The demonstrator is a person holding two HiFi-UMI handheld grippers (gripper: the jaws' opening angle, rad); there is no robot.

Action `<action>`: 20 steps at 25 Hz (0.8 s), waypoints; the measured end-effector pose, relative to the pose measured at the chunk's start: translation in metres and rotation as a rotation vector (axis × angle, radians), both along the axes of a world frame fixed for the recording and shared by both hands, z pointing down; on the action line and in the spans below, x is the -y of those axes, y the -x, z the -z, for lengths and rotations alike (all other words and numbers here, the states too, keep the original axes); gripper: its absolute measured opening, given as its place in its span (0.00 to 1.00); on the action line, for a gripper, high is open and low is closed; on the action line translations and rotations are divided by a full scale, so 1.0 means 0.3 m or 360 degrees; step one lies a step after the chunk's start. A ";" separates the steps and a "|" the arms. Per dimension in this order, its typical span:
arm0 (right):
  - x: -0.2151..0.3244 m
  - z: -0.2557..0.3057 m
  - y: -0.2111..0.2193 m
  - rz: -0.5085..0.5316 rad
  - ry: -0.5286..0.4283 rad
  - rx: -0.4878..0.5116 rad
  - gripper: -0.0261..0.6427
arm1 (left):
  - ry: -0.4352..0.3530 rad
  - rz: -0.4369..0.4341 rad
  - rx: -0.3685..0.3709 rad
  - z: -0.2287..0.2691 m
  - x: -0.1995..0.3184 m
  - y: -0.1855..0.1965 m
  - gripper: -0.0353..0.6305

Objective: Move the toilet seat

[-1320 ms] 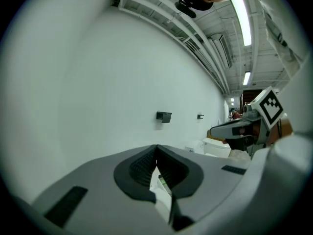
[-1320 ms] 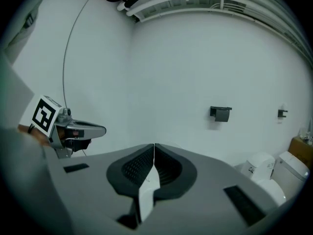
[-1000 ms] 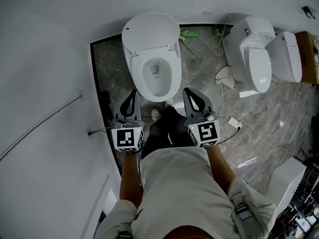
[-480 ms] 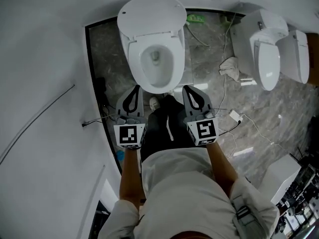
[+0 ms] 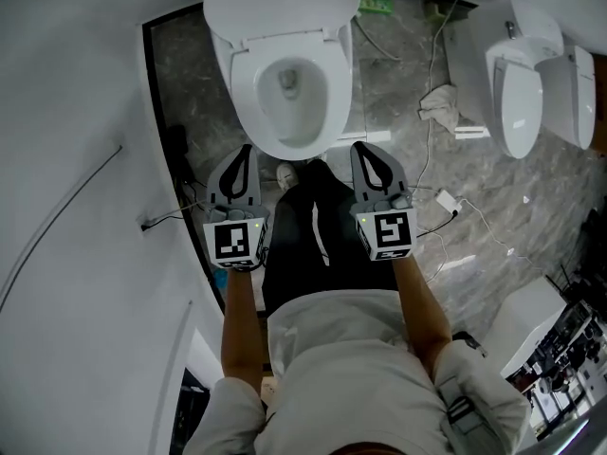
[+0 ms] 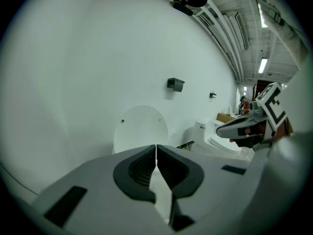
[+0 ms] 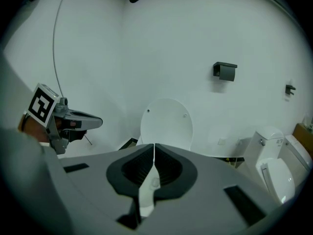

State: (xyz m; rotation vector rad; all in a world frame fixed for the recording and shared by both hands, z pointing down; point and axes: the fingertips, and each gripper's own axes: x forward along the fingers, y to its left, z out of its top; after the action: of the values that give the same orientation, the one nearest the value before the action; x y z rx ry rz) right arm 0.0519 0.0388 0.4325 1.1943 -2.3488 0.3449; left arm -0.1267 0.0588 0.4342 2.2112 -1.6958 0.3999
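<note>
Both clenched, nothing between them: left tongs, right tongs, side by side near front rim of toilet; lid raised.

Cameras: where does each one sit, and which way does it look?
Head view: on the person's head, looking steeply down at the toilet, both arms, legs, left gripper and right gripper.
Left gripper view: rides the left gripper, looking along its shut fingers toward the raised lid and wall; right gripper shows at right.
Right gripper view: rides the right gripper, facing the same lid; left gripper shows at left.
Shared: all three see the lid.
</note>
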 end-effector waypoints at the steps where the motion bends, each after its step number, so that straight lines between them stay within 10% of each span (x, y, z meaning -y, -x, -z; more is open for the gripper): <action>1: 0.002 -0.019 -0.002 -0.0001 0.0003 -0.0005 0.07 | 0.0008 0.0016 -0.0006 -0.019 0.001 0.006 0.09; 20: 0.002 -0.349 -0.016 -0.0133 0.0142 -0.0068 0.07 | 0.0135 -0.0077 -0.0040 -0.344 0.009 -0.046 0.09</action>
State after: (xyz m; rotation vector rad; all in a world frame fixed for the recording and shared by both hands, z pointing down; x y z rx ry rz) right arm 0.0566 0.0381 0.5371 1.2472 -2.2277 0.4430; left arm -0.1128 0.0561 0.5375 2.1905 -1.5850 0.4455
